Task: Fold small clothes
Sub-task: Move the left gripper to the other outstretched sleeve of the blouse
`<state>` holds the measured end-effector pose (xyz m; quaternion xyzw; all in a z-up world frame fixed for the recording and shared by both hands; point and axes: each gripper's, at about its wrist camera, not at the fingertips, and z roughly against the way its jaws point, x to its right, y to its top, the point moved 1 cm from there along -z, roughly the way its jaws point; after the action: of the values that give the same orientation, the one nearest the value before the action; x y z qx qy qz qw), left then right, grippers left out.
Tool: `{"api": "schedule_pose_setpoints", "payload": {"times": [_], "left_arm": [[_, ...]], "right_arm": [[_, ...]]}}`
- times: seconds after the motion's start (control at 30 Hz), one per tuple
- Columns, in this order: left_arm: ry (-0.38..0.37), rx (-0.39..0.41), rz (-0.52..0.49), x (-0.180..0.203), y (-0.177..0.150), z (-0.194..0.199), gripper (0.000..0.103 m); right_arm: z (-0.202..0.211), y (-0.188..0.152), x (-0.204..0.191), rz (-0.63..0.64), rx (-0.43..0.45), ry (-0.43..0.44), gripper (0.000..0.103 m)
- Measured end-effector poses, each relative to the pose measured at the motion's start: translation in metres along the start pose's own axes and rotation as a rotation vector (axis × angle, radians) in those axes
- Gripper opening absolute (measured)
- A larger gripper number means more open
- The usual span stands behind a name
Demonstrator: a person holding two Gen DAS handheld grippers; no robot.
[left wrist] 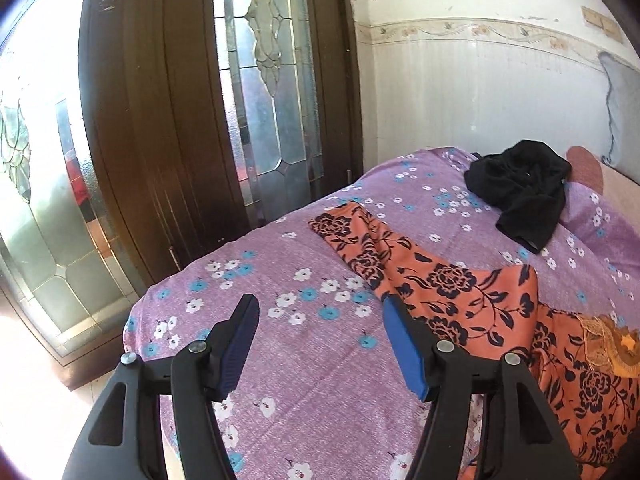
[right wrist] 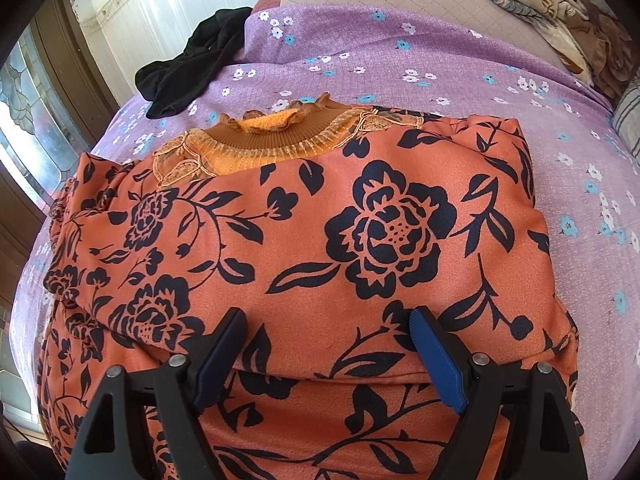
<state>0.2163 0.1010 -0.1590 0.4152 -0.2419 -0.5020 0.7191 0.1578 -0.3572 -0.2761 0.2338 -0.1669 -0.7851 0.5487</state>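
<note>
An orange garment with dark floral print [right wrist: 320, 240] lies on the purple flowered bedsheet [right wrist: 400, 52], its knit collar [right wrist: 272, 136] at the far side. One sleeve is folded across the front. The other sleeve [left wrist: 360, 240] stretches out over the sheet in the left wrist view. My right gripper [right wrist: 328, 328] is open and empty, just above the garment's near part. My left gripper [left wrist: 318, 312] is open and empty, above the sheet beside the stretched sleeve. A crumpled black garment [left wrist: 520, 192] lies farther back; it also shows in the right wrist view [right wrist: 192, 60].
A dark wooden door with patterned glass [left wrist: 200, 100] stands left of the bed. A white wall [left wrist: 480, 92] runs behind it. A brown-and-cream blanket [right wrist: 560, 12] and a striped pillow [right wrist: 628, 116] lie at the bed's far right.
</note>
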Motion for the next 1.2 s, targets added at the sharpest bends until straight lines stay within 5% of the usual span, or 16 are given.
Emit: {"api": "schedule_pose_setpoints", "payload": {"times": [0.27, 0.47, 0.57, 0.63, 0.7, 0.83, 1.03, 1.2], "left_arm": [[0.013, -0.135, 0.034, -0.016, -0.005, -0.027, 0.084], [-0.128, -0.353, -0.054, 0.016, -0.026, -0.066, 0.084], [-0.159, -0.379, -0.062, 0.028, -0.025, -0.082, 0.084], [-0.18, -0.384, -0.069, 0.039, -0.021, -0.094, 0.084], [-0.149, -0.378, -0.086, 0.05, -0.018, -0.103, 0.084], [-0.165, -0.351, -0.087, 0.067, -0.013, -0.094, 0.084], [-0.1, -0.124, -0.173, 0.091, -0.001, -0.04, 0.084], [-0.046, -0.065, -0.129, 0.072, 0.009, -0.037, 0.084]], "right_arm": [[0.0, 0.0, 0.0, 0.002, 0.004, -0.006, 0.086], [0.021, 0.009, -0.008, 0.003, 0.092, 0.079, 0.085], [0.029, 0.013, -0.011, 0.01, 0.138, 0.12, 0.084], [0.018, 0.013, -0.011, 0.003, 0.09, 0.133, 0.083], [0.002, 0.008, -0.007, -0.035, 0.019, 0.147, 0.072], [0.001, 0.007, -0.011, -0.003, 0.024, 0.121, 0.071], [0.002, 0.004, -0.015, 0.004, 0.024, 0.113, 0.072], [0.002, 0.003, -0.014, -0.004, 0.021, 0.121, 0.072]]}}
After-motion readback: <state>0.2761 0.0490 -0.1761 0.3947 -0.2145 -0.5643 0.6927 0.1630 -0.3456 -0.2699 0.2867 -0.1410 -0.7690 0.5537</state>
